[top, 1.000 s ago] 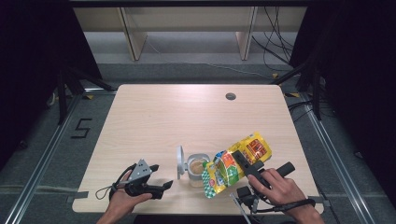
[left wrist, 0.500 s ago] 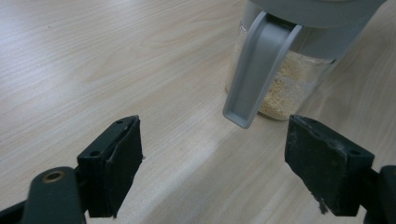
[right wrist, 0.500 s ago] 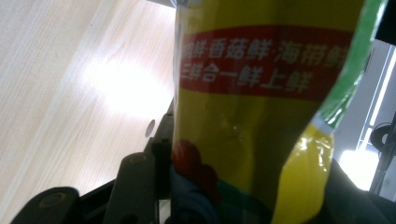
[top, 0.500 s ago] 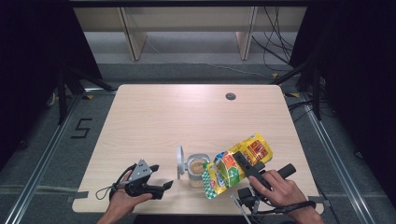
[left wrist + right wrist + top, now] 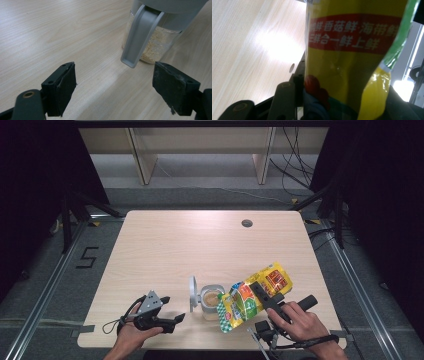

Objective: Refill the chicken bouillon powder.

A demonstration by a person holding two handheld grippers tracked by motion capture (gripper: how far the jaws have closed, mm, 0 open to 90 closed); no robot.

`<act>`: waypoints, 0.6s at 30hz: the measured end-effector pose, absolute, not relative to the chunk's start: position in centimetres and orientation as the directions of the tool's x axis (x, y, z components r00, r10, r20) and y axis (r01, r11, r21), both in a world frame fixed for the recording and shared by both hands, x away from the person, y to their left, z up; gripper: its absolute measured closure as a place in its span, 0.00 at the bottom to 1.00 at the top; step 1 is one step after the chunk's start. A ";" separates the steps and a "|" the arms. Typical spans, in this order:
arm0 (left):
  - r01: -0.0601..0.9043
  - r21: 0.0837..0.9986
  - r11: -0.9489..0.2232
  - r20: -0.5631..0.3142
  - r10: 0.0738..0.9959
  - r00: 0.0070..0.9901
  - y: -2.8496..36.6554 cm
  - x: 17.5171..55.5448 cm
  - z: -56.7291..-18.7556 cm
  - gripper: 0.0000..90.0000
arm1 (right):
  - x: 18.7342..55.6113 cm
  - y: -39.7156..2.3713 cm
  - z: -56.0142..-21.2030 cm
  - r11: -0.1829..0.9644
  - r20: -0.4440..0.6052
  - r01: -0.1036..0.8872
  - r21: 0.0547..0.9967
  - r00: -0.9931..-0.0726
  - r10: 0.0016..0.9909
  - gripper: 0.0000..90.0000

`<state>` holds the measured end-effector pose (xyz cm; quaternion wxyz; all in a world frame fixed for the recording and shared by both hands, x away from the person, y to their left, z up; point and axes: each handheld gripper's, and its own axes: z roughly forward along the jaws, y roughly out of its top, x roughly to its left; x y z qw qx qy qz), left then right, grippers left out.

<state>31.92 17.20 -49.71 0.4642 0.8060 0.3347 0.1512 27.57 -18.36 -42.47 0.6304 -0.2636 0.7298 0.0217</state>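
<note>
light wood table (image 5: 165, 245), person at its near edge with a gripper in each hand. right gripper (image 5: 260, 296) sits over the near right part of the table, jaws pinched on a yellow-green snack bag (image 5: 252, 295); the bag is held off the surface, tilted, its lower end pointing down-left toward the jar (image 5: 212, 301) and its upper end up-right toward the right edge. in the right gripper view the bag (image 5: 352, 57) is pressed right between the black jaws, a red band with white print across it, table surface off to the left. right hand (image 5: 295, 320) wraps the handle near the near edge, cable trailing down from it. the jar stands upright near the middle of the near edge, just left of the bag's low end, beige granules inside, its grey lid (image 5: 192, 293) flipped open and standing up on the jar's left side. cannot tell if the bag touches the jar rim. left gripper (image 5: 170, 320) rests low by the near edge, left of the jar, jaws spread with nothing between them, tips pointing right toward the jar but apart from it. left gripper view: jar (image 5: 155, 45) sits ahead and right of centre, the grey lid flap (image 5: 141, 37) hanging down its front, bare table between the jaws. left hand (image 5: 132, 332) grips that handle. small round hole (image 5: 246, 223) in the table near the far edge, right of centre.
</note>
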 end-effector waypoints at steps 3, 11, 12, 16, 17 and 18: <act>0.400 0.849 -0.346 -0.067 0.679 0.731 17.2 32.0 -49.7 0.21 | 27.6 -18.3 -42.5 0.861 -0.931 -0.412 -0.300 -0.070 -0.358 0.64; 0.415 0.849 -0.328 -0.085 0.691 0.718 17.2 31.8 -49.7 0.21 | 27.7 -18.3 -42.5 0.859 -0.928 -0.410 -0.307 -0.071 -0.365 0.64; 0.416 0.848 -0.328 -0.085 0.691 0.718 17.2 31.8 -49.7 0.21 | 27.7 -18.2 -42.5 0.859 -0.927 -0.408 -0.309 -0.074 -0.369 0.64; 0.403 0.852 -0.334 -0.075 0.683 0.726 17.2 31.9 -49.7 0.21 | 27.9 -17.9 -42.7 0.855 -0.923 -0.415 -0.313 -0.078 -0.376 0.64; 0.410 0.851 -0.328 -0.084 0.686 0.723 17.2 31.8 -49.7 0.21 | 27.9 -17.9 -42.7 0.854 -0.922 -0.415 -0.314 -0.080 -0.378 0.64; 0.402 0.853 -0.333 -0.075 0.684 0.726 17.3 31.9 -49.6 0.21 | 28.0 -17.9 -42.8 0.852 -0.922 -0.418 -0.316 -0.075 -0.379 0.64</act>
